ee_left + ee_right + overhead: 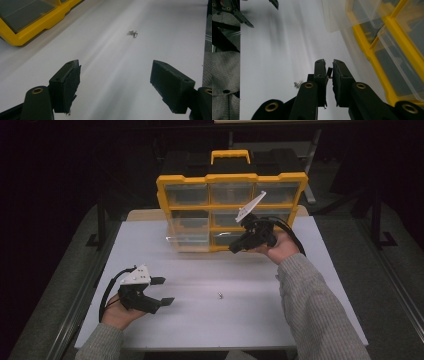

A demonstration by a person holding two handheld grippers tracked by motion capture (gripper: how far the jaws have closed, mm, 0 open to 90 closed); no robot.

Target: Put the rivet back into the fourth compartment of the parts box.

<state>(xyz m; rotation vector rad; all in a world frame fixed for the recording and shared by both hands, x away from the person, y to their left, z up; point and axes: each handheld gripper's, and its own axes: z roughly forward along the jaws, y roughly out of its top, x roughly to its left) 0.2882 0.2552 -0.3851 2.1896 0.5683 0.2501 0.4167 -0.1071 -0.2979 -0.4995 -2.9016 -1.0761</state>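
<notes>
**Right gripper clamps a small dark piece in front of the yellow organizer**

The yellow organizer (231, 179) stands upright at the far edge of the white tabletop (210, 320), its face divided into clear compartments, a yellow handle on top. One clear drawer (189, 236) at the organizer's lower left sticks out toward the person.

The right gripper (235, 248) is held above the tabletop just in front of the organizer's lower middle compartments, its jaws pointing toward the pulled-out drawer. In the right gripper view its jaws are nearly together, clenched on a small dark piece (329, 72) pinched between the pads; what the piece is cannot be told. The same view shows the organizer's yellow frame and clear drawers off to one side of the jaws.

A small metal screw (219, 295), or perhaps a pair of them lying together, rests on the bare tabletop, well in front of the organizer and apart from it. In the left gripper view it lies beyond the jaws, closer to the organizer than they are, and nothing touches it.

The left gripper (162, 290) is low over the tabletop, well in front of the organizer's left corner and to the left of the screw. Its jaws are spread wide and released, with only bare tabletop between them.
</notes>
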